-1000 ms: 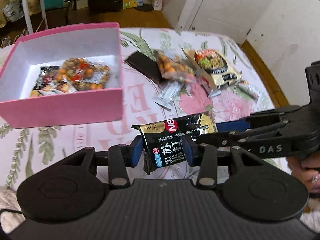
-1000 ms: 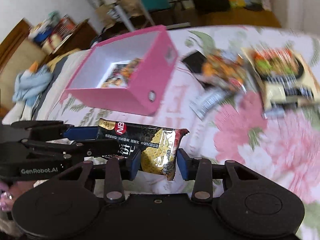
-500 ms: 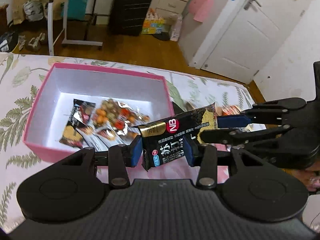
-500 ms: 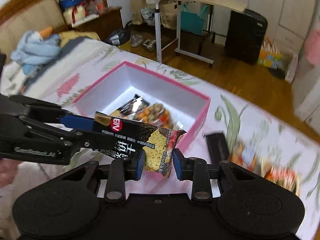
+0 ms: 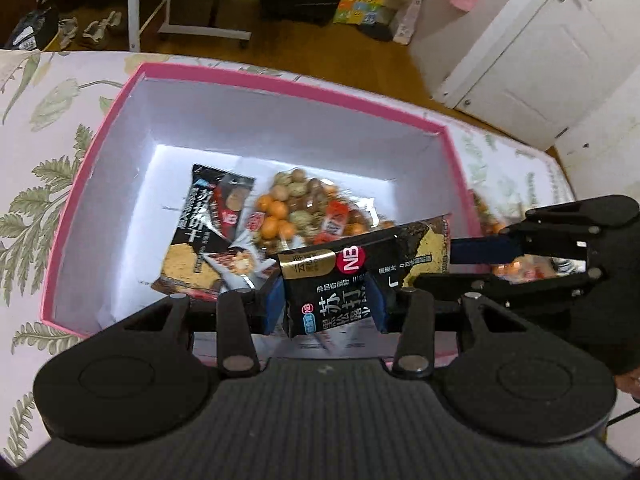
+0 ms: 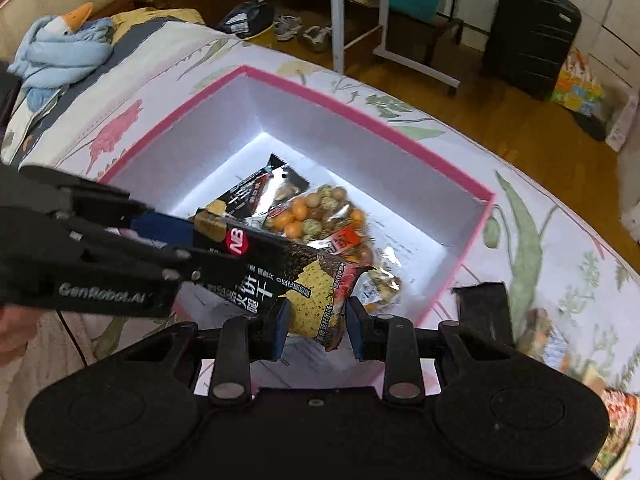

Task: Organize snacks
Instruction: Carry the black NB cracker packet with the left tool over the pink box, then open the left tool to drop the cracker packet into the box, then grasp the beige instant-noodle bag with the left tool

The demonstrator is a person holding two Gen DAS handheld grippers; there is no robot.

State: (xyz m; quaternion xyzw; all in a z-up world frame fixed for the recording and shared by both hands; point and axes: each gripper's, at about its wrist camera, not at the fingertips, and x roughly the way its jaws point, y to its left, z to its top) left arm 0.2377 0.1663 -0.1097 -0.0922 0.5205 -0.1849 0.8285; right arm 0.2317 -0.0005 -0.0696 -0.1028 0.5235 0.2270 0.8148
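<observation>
A black cracker packet (image 5: pixel 352 276) marked NB hangs over the pink box (image 5: pixel 100 128). My left gripper (image 5: pixel 326 306) is shut on its left end. My right gripper (image 6: pixel 316 328) is shut on its other end (image 6: pixel 316 300). The box has a white inside and holds another black cracker packet (image 5: pixel 200 236) and a clear bag of orange and brown nuts (image 5: pixel 296 208). In the right wrist view the box (image 6: pixel 360 116) lies straight ahead below the packet, with the nut bag (image 6: pixel 320 220) in its middle.
The box stands on a floral bedspread (image 5: pixel 40 128). A dark flat packet (image 6: pixel 484 312) and more loose snacks (image 6: pixel 552 340) lie right of the box. A blue goose toy (image 6: pixel 64 48) lies far left. Beyond the bed are a desk frame, shoes and a black suitcase (image 6: pixel 532 32).
Both grippers have carried the cracker packet from over the bedspread, up and across, to above the open box. Both stay shut on it.
</observation>
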